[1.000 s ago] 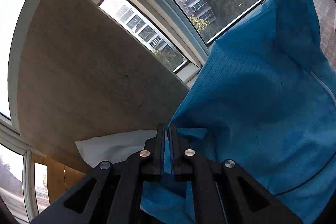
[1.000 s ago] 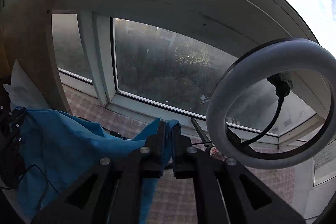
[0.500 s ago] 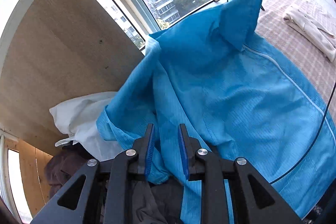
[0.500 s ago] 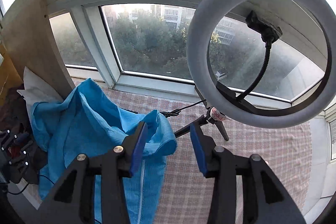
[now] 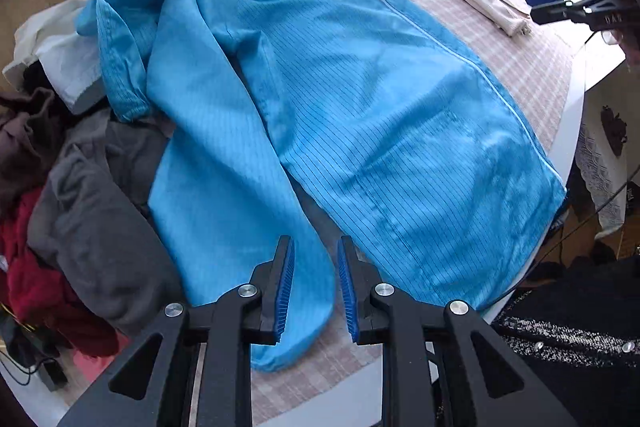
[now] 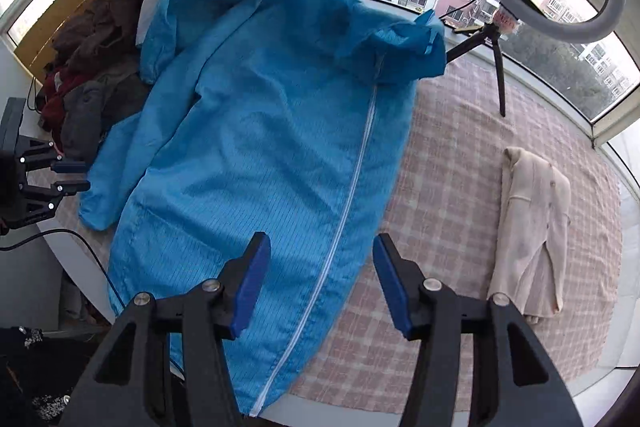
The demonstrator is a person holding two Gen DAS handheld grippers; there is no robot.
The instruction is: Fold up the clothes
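Coat dropped flat, both your grippers let go.

A second ago you held the blue coat (image 6: 256, 147) pinched up at the window; now it lies spread on the checked cloth (image 6: 452, 227), zip up. Your left gripper (image 5: 316, 287) gapes slightly over the coat's sleeve cuff, gripping nothing; your right gripper (image 6: 320, 279) is opening above the coat's hem (nothing between). No readable writing. Right of the coat lies bare cloth, then a cream garment (image 6: 532, 227).
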